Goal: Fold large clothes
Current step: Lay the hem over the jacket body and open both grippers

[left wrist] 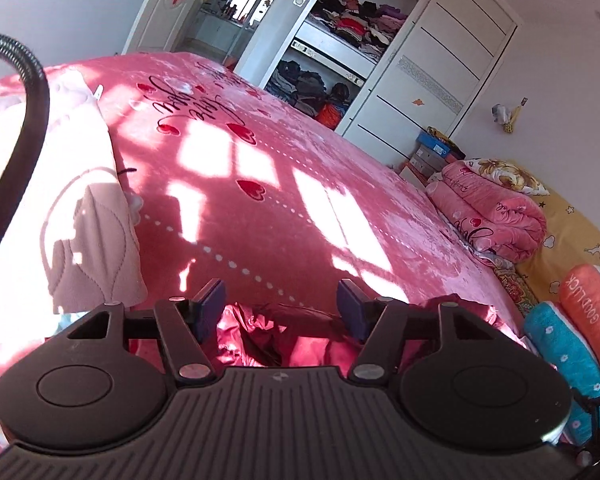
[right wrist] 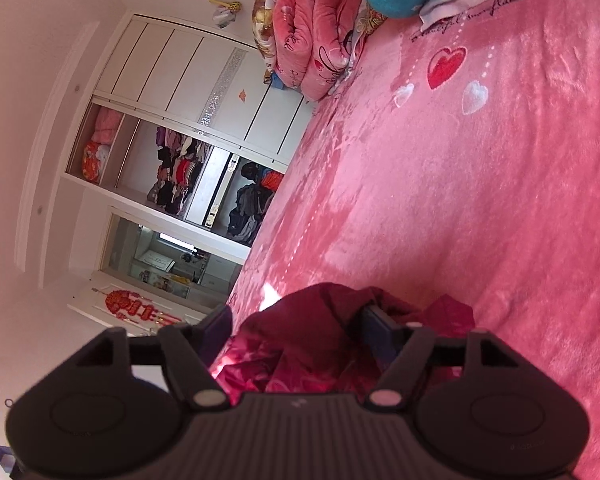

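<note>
A shiny dark red garment (left wrist: 260, 334) lies bunched on the pink heart-print blanket (left wrist: 284, 200) of the bed. My left gripper (left wrist: 281, 305) hangs just above the garment with its blue pads (left wrist: 210, 306) wide apart and nothing pressed between them. In the right wrist view, which is rolled sideways, the same red garment (right wrist: 312, 320) heaps up between the fingers of my right gripper (right wrist: 298, 330). Those jaws also stand wide. The cloth rises past the right pad (right wrist: 376, 332) without being pinched.
A pale pink quilted garment (left wrist: 88, 232) lies on the bed at the left, under a black flexible hose (left wrist: 32, 120). A folded pink quilt (left wrist: 488, 216) and blue and orange pillows (left wrist: 568, 352) sit at the right. An open wardrobe (left wrist: 340, 52) stands beyond the bed.
</note>
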Action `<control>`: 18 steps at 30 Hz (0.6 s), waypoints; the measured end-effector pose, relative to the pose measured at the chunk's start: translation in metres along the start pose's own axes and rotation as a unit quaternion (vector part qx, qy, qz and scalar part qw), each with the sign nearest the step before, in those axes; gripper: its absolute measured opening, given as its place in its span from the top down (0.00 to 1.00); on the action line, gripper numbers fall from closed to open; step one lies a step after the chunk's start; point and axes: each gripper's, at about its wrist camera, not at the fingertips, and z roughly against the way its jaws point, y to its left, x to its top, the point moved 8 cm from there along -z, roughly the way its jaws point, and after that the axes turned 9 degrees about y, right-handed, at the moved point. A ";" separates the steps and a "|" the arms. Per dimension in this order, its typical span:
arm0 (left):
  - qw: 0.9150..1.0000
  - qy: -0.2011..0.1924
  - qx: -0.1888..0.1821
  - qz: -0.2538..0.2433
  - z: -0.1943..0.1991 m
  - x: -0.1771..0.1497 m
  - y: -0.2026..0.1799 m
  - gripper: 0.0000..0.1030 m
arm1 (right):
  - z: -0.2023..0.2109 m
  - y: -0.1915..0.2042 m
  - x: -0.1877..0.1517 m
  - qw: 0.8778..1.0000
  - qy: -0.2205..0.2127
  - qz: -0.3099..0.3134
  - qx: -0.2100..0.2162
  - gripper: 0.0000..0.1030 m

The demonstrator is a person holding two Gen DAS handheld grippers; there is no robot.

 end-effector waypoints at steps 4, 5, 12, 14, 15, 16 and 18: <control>0.998 -0.024 0.023 -0.062 0.027 0.004 -0.009 0.25 | 0.014 0.017 0.007 0.998 -0.025 0.060 -0.018 0.17; 0.995 -0.030 0.027 -0.088 0.035 0.003 -0.016 0.25 | 0.018 0.022 0.007 0.996 -0.031 0.076 -0.022 0.17; 0.970 -0.027 0.017 -0.239 0.045 -0.035 -0.075 0.25 | 0.013 0.080 -0.036 0.965 0.002 0.258 -0.047 0.16; 0.963 -0.016 0.001 -0.270 0.038 -0.051 -0.093 0.25 | 0.000 0.100 -0.064 0.939 0.039 0.338 -0.050 0.14; 0.960 -0.007 -0.010 -0.280 0.034 -0.059 -0.100 0.26 | -0.006 0.104 -0.073 0.931 0.051 0.359 -0.049 0.14; 0.958 0.000 -0.018 -0.285 0.031 -0.064 -0.106 0.26 | -0.013 0.108 -0.085 0.922 0.065 0.378 -0.046 0.14; 0.955 0.016 -0.034 -0.295 0.017 -0.078 -0.116 0.27 | -0.029 0.109 -0.103 0.917 0.094 0.386 -0.029 0.14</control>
